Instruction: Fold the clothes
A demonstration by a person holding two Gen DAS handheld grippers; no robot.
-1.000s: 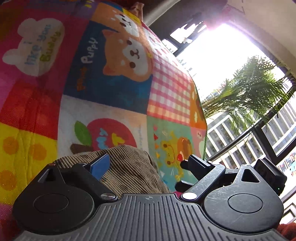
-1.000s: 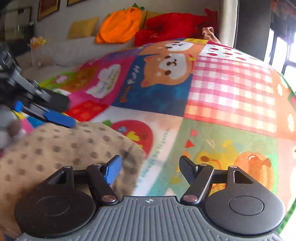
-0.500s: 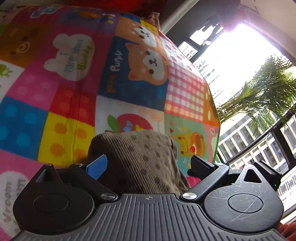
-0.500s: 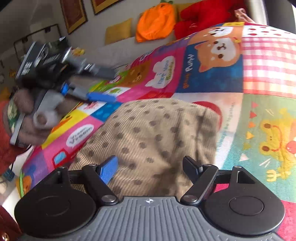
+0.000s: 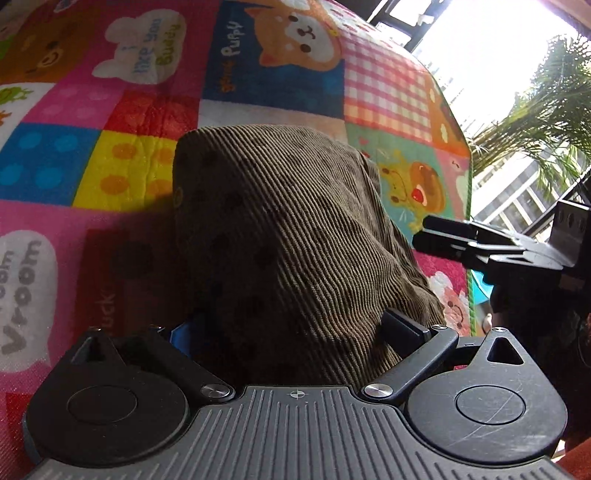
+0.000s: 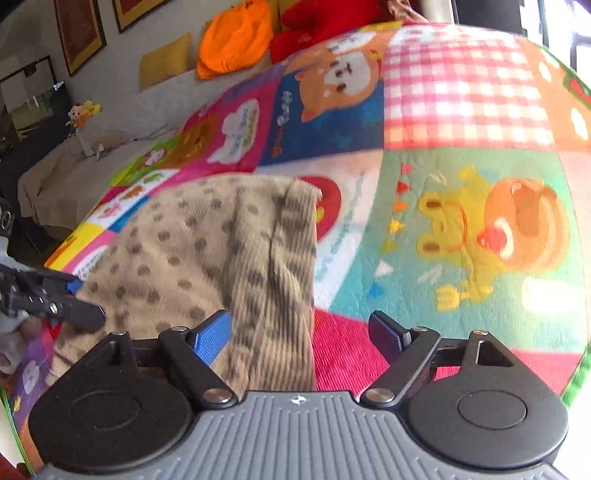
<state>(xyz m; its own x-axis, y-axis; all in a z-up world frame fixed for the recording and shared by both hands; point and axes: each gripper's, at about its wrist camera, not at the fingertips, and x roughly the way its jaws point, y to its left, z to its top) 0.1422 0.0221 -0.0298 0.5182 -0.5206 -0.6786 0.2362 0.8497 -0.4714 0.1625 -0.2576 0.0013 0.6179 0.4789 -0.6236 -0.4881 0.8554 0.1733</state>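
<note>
A brown corduroy garment with dark dots (image 5: 280,236) lies bunched on a colourful play mat (image 5: 110,110). My left gripper (image 5: 291,332) is open, its jaws wide apart with the garment's near edge between them; its blue pad is mostly hidden by cloth. In the right wrist view the same garment (image 6: 221,258) lies folded over at lower left. My right gripper (image 6: 301,336) is open, with the garment's near end between its fingers. The right gripper also shows at the right of the left wrist view (image 5: 480,247), and the left gripper at the left edge of the right wrist view (image 6: 55,299).
The mat's green edge (image 5: 469,221) runs along the right, with a window and palm tree (image 5: 546,96) beyond. An orange cushion (image 6: 236,40), a red cushion (image 6: 325,22) and a sofa (image 6: 92,147) stand behind the mat.
Both grippers have pulled back toward the near end of the garment. The garment now fills more of the left wrist view, and the cloth reaches between both grippers' fingers.
</note>
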